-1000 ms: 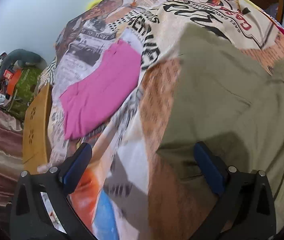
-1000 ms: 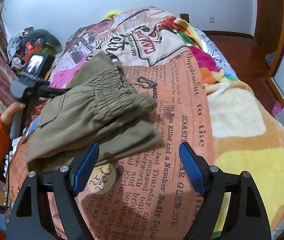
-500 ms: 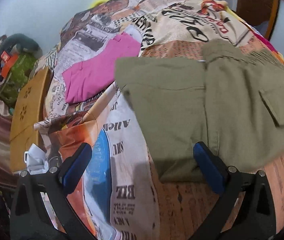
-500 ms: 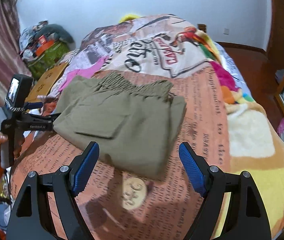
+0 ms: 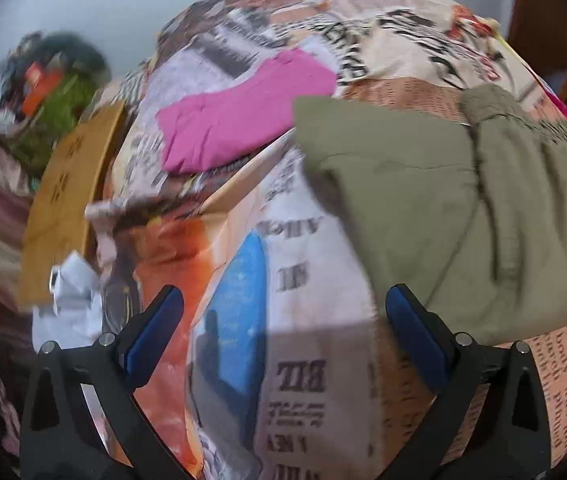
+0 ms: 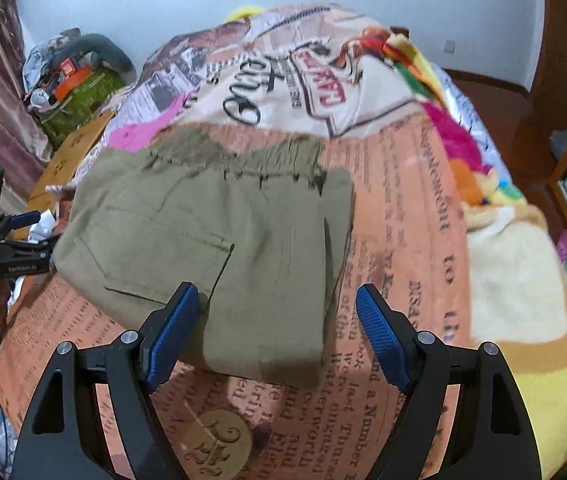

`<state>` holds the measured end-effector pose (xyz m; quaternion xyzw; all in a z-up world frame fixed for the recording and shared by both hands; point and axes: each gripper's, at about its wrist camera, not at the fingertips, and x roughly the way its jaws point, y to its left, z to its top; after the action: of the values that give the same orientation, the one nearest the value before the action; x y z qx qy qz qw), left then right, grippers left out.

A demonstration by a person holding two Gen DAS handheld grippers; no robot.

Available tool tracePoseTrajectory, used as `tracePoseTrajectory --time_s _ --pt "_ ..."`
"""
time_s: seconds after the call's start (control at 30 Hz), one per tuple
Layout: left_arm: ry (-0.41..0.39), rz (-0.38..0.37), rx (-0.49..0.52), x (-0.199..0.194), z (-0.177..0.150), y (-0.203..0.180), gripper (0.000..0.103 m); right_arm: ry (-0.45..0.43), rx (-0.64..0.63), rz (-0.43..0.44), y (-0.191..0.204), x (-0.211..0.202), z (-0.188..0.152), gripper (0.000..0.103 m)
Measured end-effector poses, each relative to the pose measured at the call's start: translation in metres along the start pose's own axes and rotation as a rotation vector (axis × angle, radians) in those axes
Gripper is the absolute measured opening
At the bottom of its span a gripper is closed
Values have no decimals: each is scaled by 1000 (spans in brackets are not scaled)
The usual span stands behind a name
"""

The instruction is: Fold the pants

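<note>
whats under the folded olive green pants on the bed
The folded olive green pants lie on an orange newspaper-print blanket. A pink folded garment sits beyond them. What the pants cover cannot be seen.

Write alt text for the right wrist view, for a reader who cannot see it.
Folded olive pants lie flat on a bed's newspaper-print blanket, elastic waistband at the far edge. The right gripper hovers open over their near edge, gripping nothing. At far left the left gripper is partly visible, and a pink garment peeks out behind the pants.
</note>
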<state>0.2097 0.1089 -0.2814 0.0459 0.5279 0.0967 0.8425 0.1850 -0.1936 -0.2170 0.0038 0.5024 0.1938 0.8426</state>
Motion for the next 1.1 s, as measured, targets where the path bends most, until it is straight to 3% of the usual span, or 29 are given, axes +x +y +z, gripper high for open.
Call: tracePoseTrajectory --time_s 0.2,0.4,0.57,0.83,0.93,0.97,1.1 --pt "27 21 -30 -1 -4 16 103 -5 -1 -9 -2 -9 1 78" --pt "-89 -38 -59 -40 25 17 103 -80 -20 -23 -5 -25 22 78" --pt "-171 -109 -3 -63 64 -9 103 -134 -67 -32 -5 -25 45 78" --pt "-142 -221 93 -41 105 -73 103 -79 -92 18 -16 11 71 48" --pt "-105 -258 116 -25 113 -94 96 -32 -78 40 -22 29 76 41" --pt "-87 -260 126 -18 115 -100 91 -15 -75 50 -25 36 77 40" --pt "-34 -252 156 6 117 -116 86 41 -68 83 -27 55 78 37"
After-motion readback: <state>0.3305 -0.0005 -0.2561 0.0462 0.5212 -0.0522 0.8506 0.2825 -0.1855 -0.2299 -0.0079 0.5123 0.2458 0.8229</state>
